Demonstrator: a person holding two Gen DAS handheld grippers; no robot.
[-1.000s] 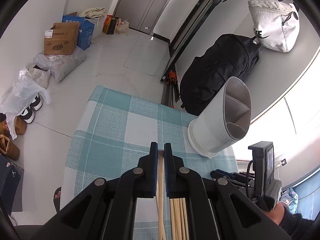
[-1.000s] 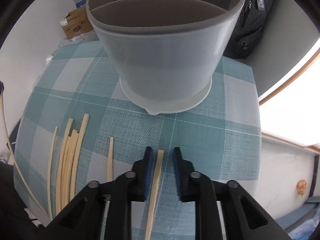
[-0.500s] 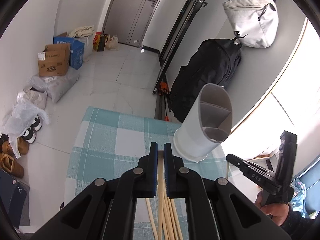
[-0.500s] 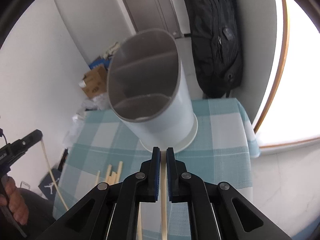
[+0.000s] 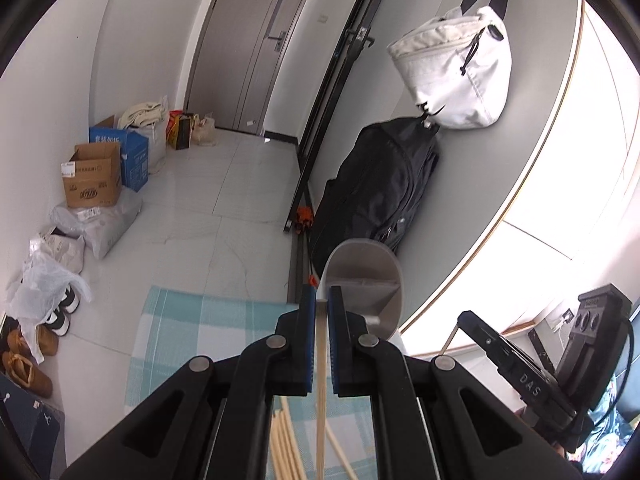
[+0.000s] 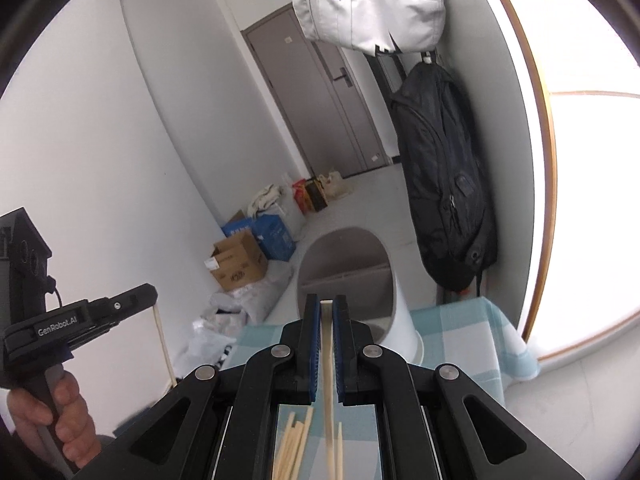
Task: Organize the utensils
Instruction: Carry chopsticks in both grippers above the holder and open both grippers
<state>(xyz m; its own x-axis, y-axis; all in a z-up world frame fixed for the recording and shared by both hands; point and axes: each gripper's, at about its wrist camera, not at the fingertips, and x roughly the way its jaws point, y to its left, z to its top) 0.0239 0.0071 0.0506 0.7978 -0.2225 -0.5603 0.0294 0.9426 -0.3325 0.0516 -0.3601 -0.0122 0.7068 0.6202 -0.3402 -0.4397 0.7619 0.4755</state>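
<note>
Early stage: left gripper (image 5: pixel 321 312) and right gripper (image 6: pixel 327 312) each clamped on one chopstick (image 5: pixel 321 380), holder (image 6: pixel 352 280) apparently empty, more chopsticks (image 6: pixel 294 446) left on table.

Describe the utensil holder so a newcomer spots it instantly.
Find the teal checked tablecloth. At its far end, below the hanging black backpack, stands the utensil holder: a tall pale grey oval tub with inner dividers. It is the only container there; everything else is loose chopsticks.

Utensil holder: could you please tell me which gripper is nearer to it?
Right, apparently. The right gripper faces the utensil holder directly ahead; the left gripper hangs off to its side.
</note>
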